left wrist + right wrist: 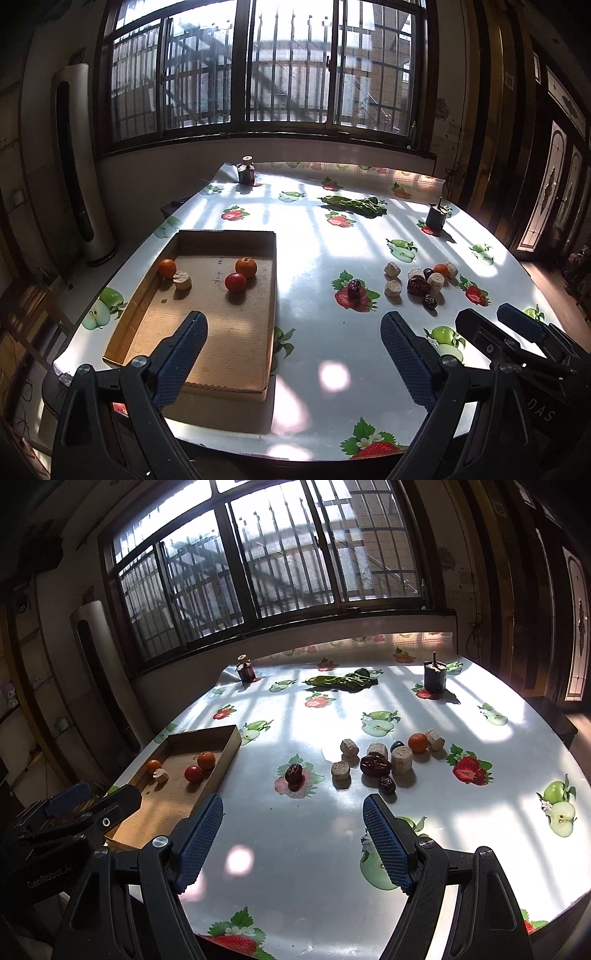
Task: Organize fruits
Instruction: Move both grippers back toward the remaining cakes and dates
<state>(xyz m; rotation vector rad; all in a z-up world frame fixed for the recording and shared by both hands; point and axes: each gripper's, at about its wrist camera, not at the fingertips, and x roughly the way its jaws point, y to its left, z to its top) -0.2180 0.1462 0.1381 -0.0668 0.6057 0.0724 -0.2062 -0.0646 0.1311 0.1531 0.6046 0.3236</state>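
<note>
Two oranges (246, 266), a tomato (235, 282) and a pale chunk (182, 280) sit in the cardboard tray (221, 332) at the left; loose fruit pile (376, 764) lies right. Left gripper (295, 354) and right gripper (293, 843) hover near, jaws apart, empty.

- Tablecloth (295, 849) under both tools: glossy, smooth plastic-looking sheet that mirrors the window light.
- Cardboard tray (236, 332) beneath the left gripper (291, 354): matt brown paperboard.
- Gripper pads (384, 843): blue, knobbly-textured; black frames look like matt plastic.
- Dates (375, 765) ahead: wrinkled, slightly shiny skin.
</note>
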